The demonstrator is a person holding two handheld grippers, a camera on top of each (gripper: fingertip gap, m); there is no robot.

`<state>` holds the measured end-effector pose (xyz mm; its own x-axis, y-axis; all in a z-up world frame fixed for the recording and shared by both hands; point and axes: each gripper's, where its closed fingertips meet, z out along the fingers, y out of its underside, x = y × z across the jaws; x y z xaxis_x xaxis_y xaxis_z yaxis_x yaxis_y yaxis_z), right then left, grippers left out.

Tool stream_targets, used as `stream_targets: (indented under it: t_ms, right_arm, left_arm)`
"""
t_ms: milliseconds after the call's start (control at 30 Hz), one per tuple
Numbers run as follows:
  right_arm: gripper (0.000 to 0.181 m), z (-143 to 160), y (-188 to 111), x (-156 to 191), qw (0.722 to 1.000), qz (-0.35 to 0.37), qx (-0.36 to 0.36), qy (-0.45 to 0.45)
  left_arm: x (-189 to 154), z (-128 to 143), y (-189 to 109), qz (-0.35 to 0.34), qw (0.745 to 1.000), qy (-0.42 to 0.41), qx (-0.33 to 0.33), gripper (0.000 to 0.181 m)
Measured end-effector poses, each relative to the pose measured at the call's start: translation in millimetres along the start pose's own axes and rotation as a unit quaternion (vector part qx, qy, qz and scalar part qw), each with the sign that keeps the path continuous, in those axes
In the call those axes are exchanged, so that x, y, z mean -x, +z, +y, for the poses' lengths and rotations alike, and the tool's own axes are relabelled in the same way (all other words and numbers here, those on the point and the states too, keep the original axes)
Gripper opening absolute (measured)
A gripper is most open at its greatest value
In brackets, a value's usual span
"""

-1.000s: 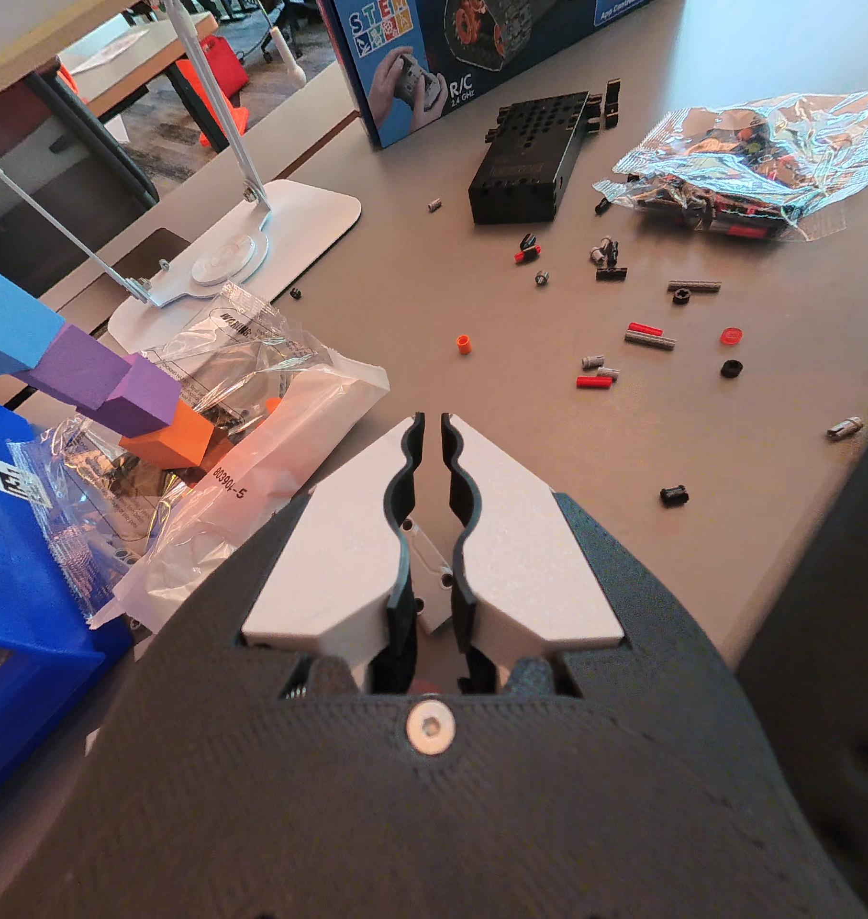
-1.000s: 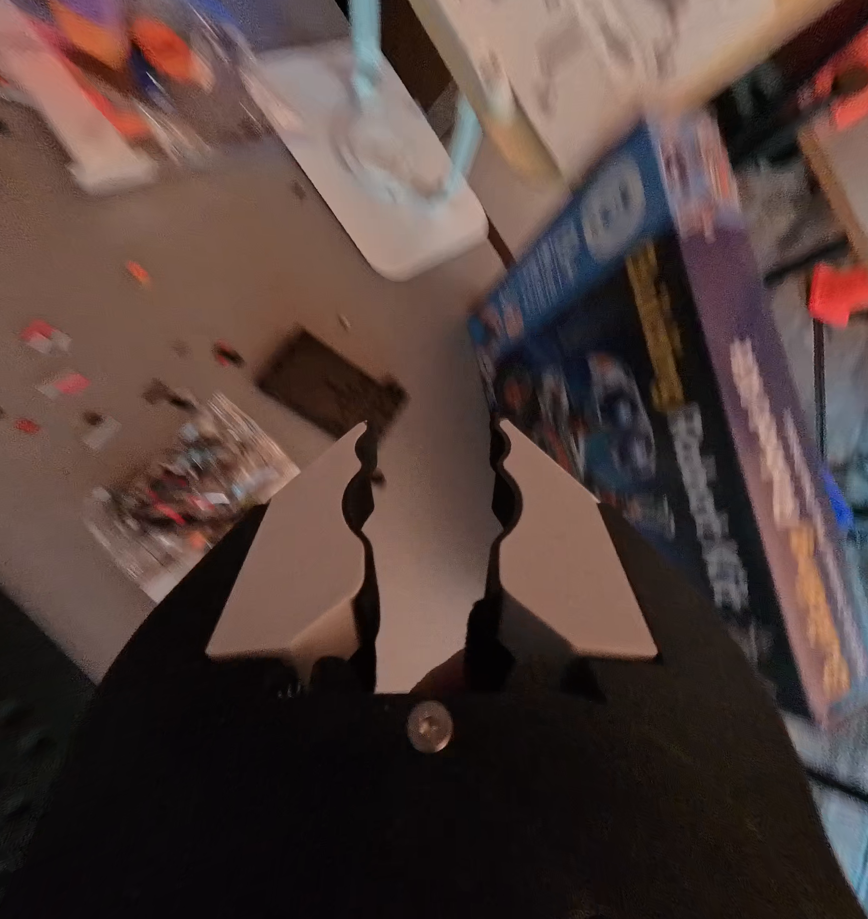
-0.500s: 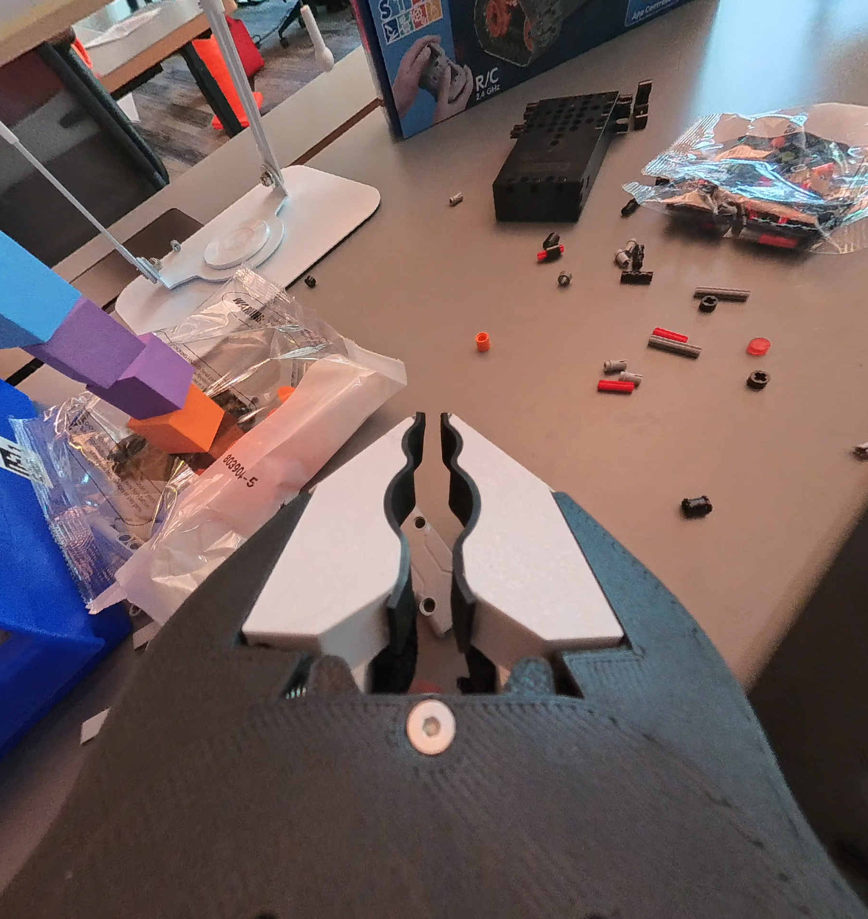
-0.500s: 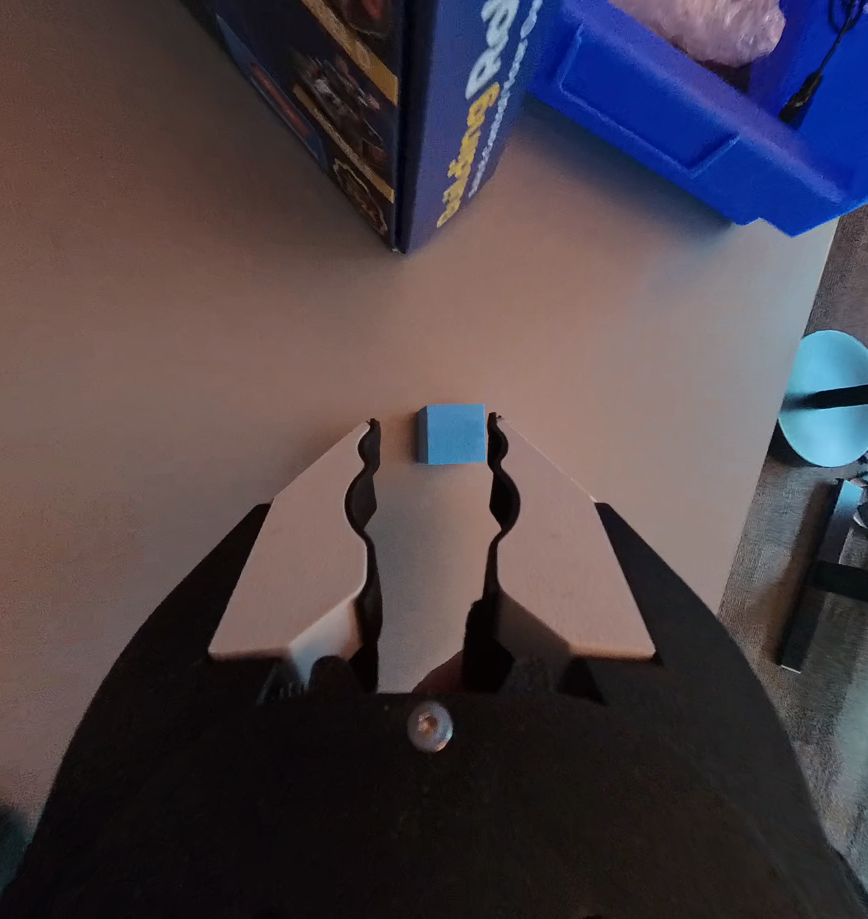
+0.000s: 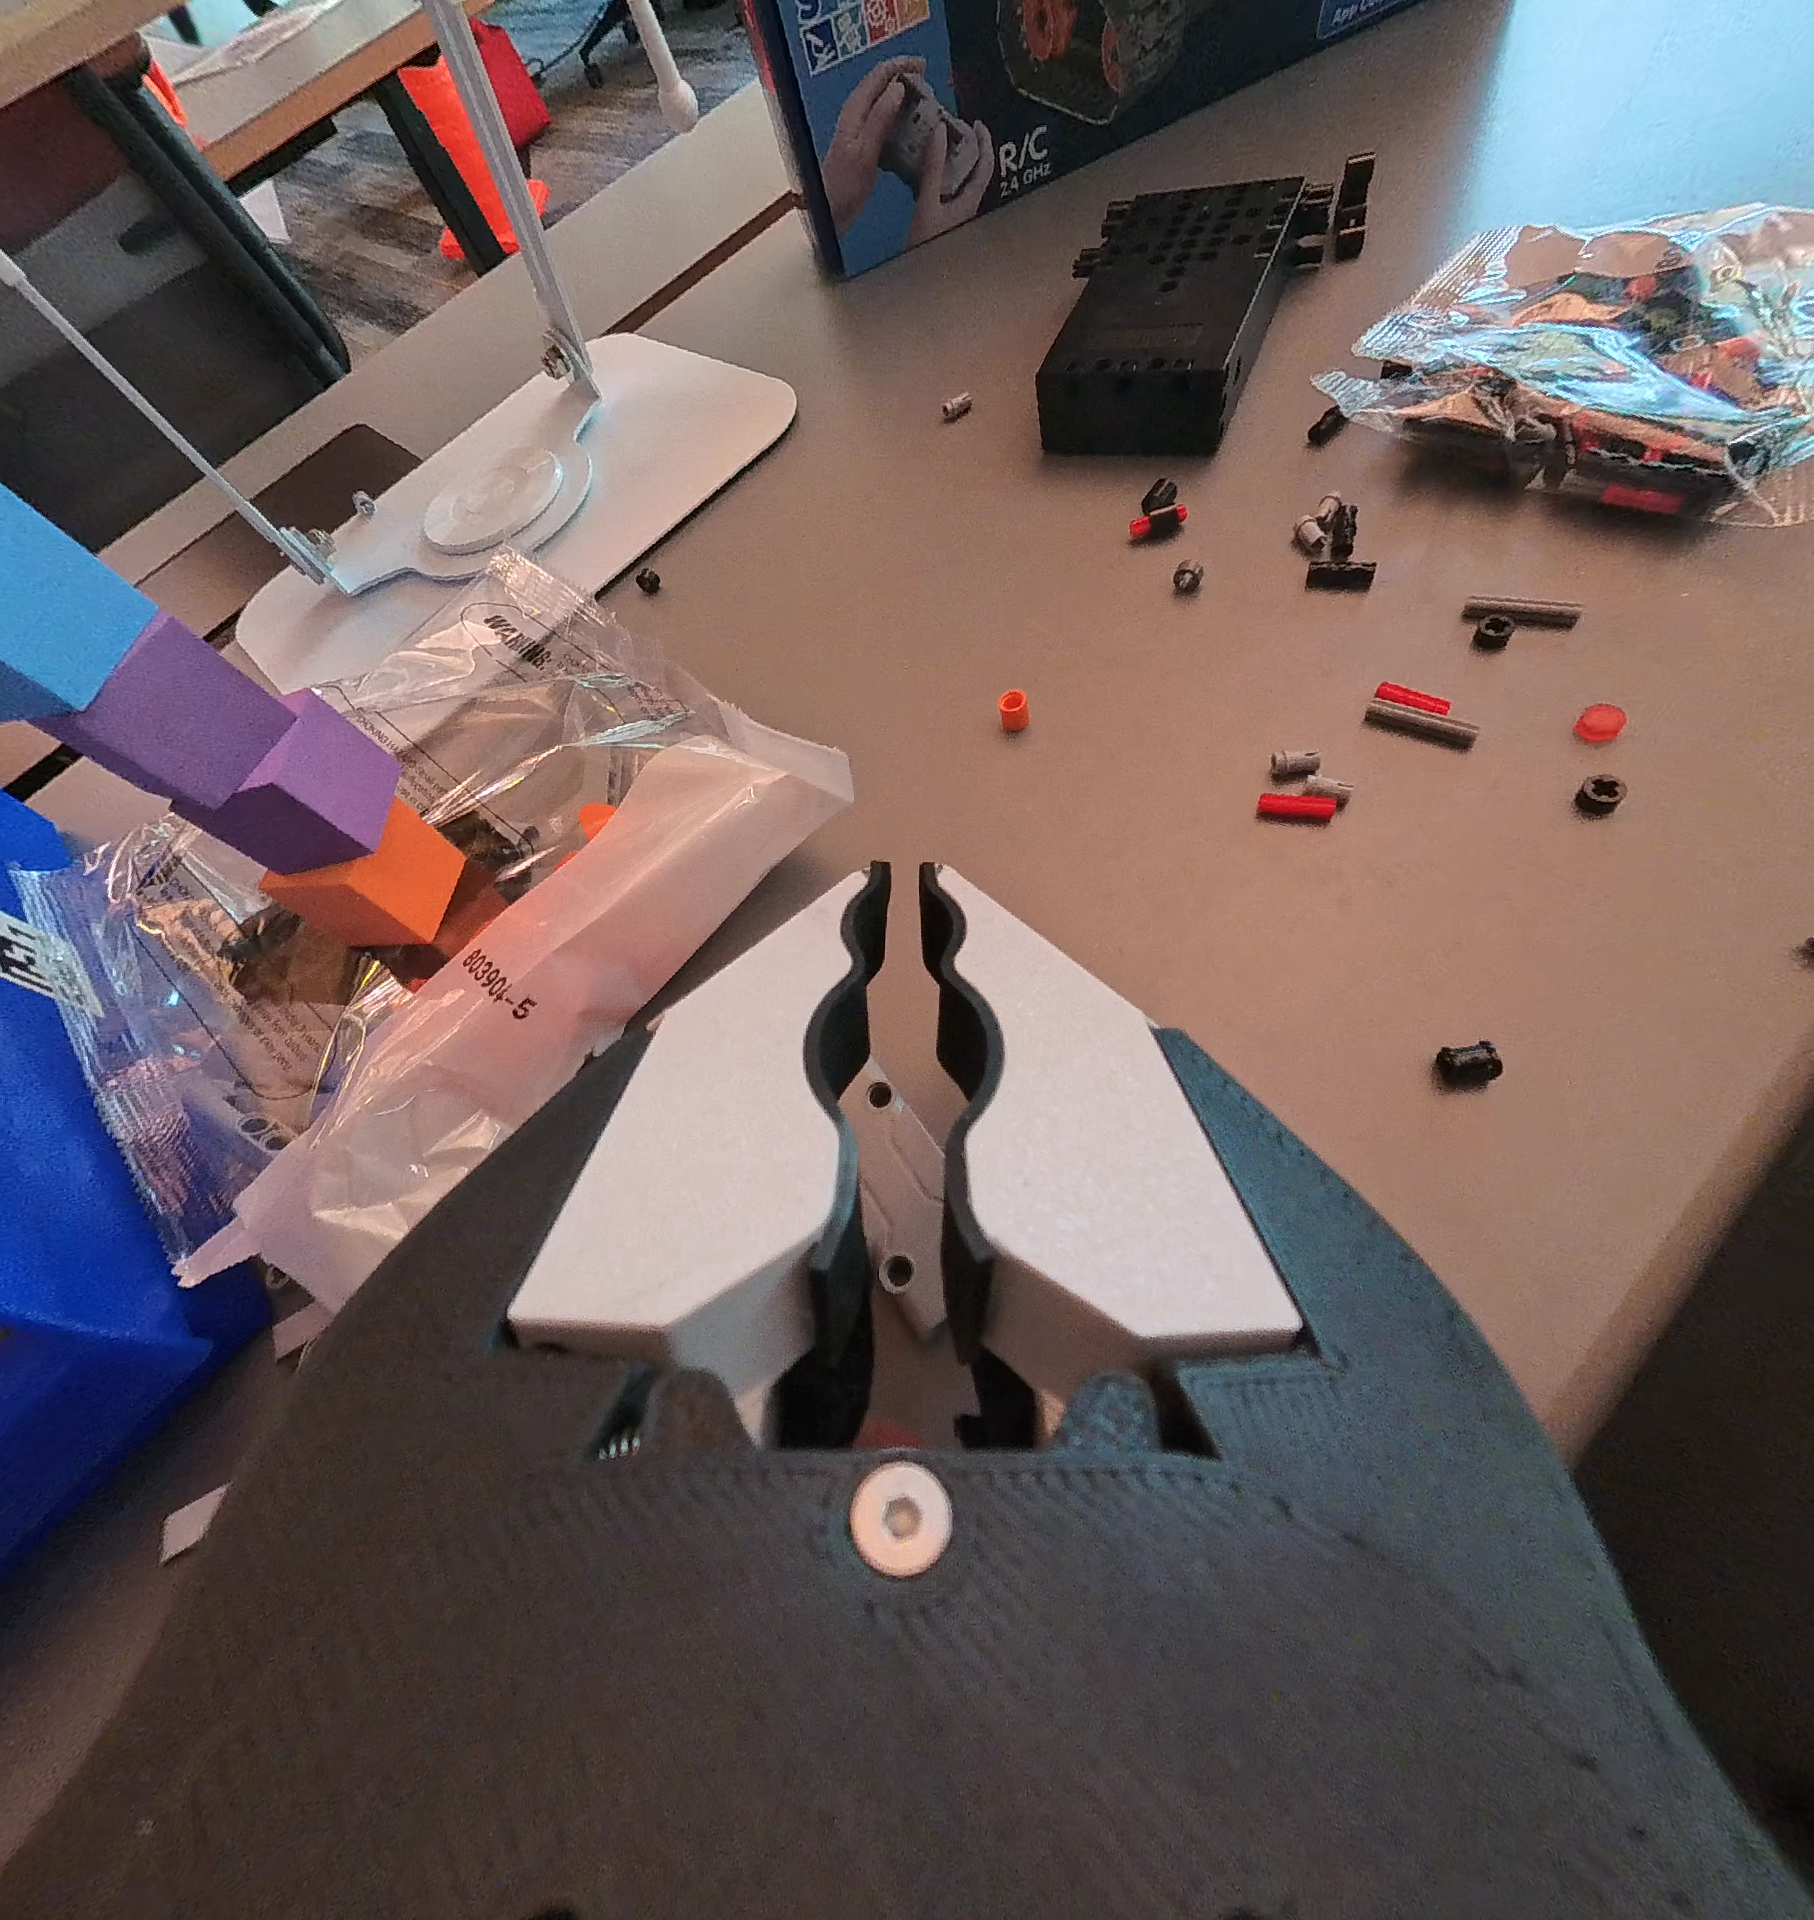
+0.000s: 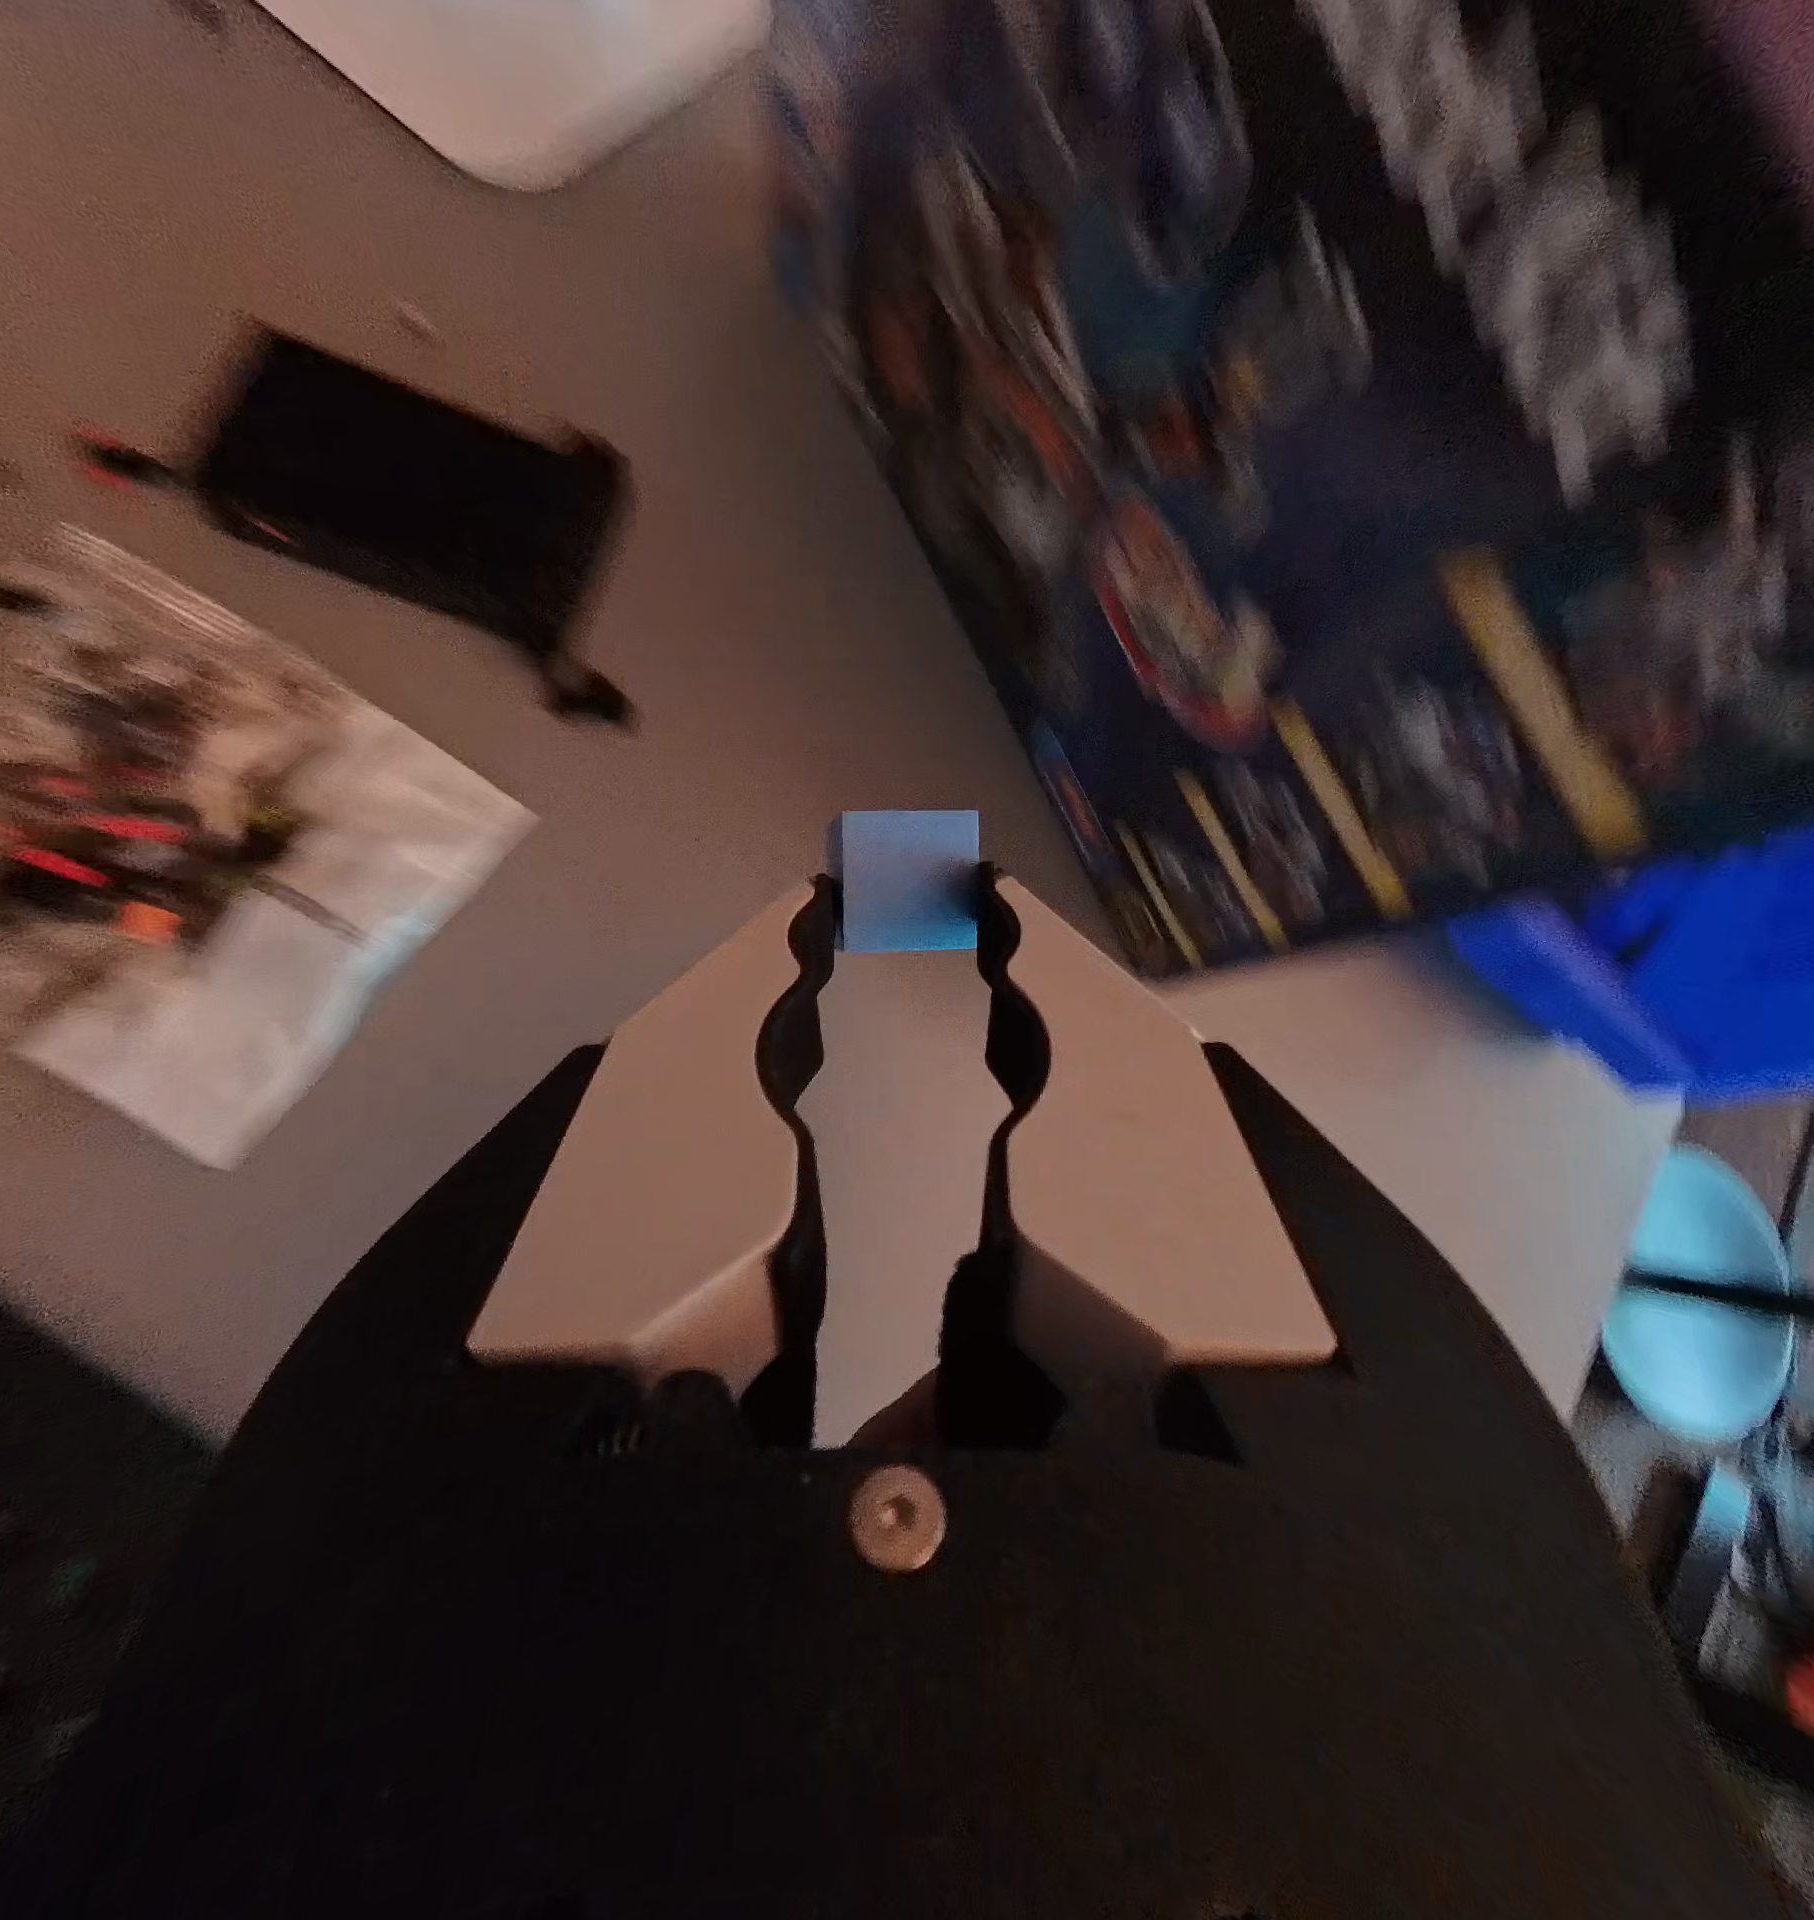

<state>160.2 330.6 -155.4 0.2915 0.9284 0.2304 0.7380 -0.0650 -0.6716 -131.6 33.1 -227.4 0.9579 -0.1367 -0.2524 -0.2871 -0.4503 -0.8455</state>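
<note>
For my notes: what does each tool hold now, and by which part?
Right tool grips a light blue cube by two opposite sides, at the fingertips. Left tool clamps a grey holed piece deep between its fingers.

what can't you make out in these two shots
- Right wrist view: motion blur smears the printed box and the bag of parts.
- Left wrist view: the grey piece sits mostly hidden between the left tongs; the block stack is cut off by the left edge.

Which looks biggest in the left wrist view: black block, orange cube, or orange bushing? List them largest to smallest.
1. Black block
2. Orange cube, partly hidden and nearer the camera, so this rank is unsure
3. Orange bushing, clearly smallest
</note>
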Motion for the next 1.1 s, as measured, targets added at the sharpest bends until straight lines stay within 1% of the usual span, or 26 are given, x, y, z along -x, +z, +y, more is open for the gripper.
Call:
stream_targets:
  t_ms: [100,167,233,367,500,633,767,900,1100]
  right_arm:
    - [0.026,-76,-9,62,0.994,-0.046,-0.049,-0.085]
    - [0.026,-125,-10,106,0.984,-0.078,-0.077,-0.14]
    - [0.026,-168,-7,150,0.971,-0.112,-0.095,-0.187]
    - [0.026,-239,9,214,0.949,-0.148,-0.116,-0.254]
    - [0.026,-294,31,261,0.934,-0.194,-0.127,-0.27]
    - [0.026,-328,52,297,0.924,-0.216,-0.119,-0.292]
    - [0.026,-347,70,321,0.918,-0.224,-0.103,-0.311]
    - [0.026,-356,83,334,0.916,-0.232,-0.085,-0.316]
    - [0.026,-353,99,342,0.914,-0.234,-0.052,-0.328]
  left_arm:
    - [1,-1,-1,-0.002,1.0,-0.001,-0.004,0.004]
    - [2,-2,-2,-0.004,1.0,-0.003,-0.006,0.004]
    - [3,-2,-2,-0.004,1.0,-0.006,-0.009,0.004]
    - [3,-2,-3,-0.004,1.0,-0.006,-0.01,0.004]
    - [3,-3,-4,-0.003,1.0,-0.006,-0.014,0.004]
    - [3,-4,-4,-0.002,1.0,-0.007,-0.017,0.004]
    - [1,-5,-4,0.001,1.0,-0.005,-0.018,0.004]
    - [1,-6,-5,0.001,1.0,-0.004,-0.02,0.004]
    - [1,-7,-5,0.002,1.0,-0.005,-0.022,0.004]
